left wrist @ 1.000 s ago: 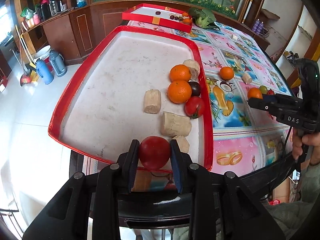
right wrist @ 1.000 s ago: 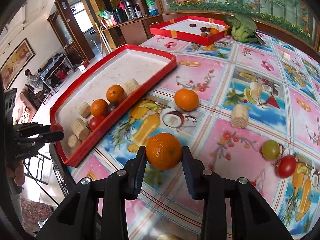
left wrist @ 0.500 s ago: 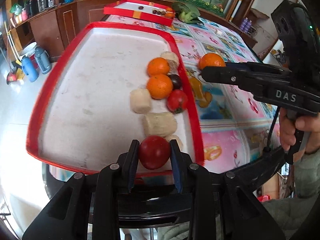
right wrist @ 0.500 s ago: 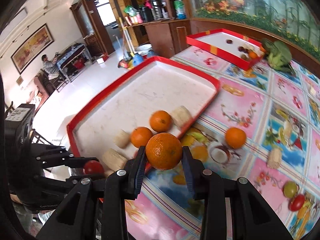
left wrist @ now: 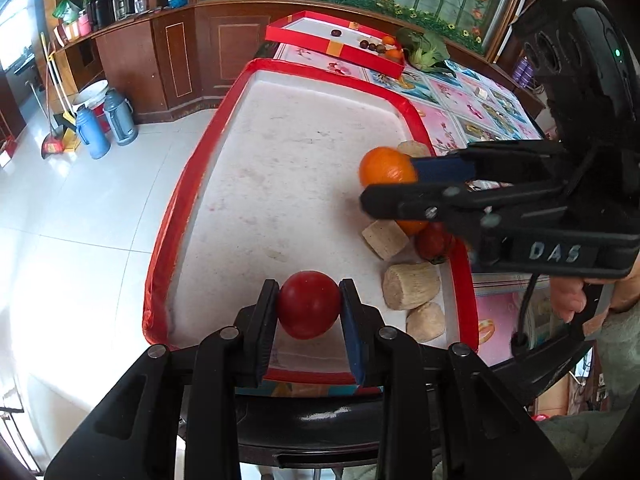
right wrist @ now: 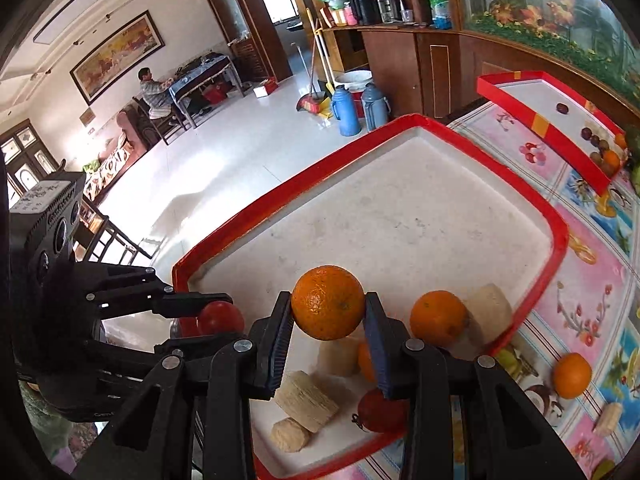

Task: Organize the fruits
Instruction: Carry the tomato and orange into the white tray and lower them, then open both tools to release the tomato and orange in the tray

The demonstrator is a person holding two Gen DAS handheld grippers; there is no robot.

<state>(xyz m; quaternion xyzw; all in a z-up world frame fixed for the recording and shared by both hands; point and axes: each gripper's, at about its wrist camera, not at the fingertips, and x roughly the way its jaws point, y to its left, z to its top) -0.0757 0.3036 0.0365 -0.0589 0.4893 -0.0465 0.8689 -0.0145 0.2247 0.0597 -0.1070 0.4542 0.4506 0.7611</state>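
Over the big red-rimmed white tray (left wrist: 304,168), the left tool (left wrist: 309,312) pinches a round red tomato (left wrist: 308,305) at its near edge, and the right tool (right wrist: 327,312), lettered "DAS", pinches a round orange (right wrist: 328,302) above pale corn-cob chunks (left wrist: 410,285) and loose fruit it partly hides. A flowered worktop (right wrist: 580,312) carries a second red tray (left wrist: 340,42).
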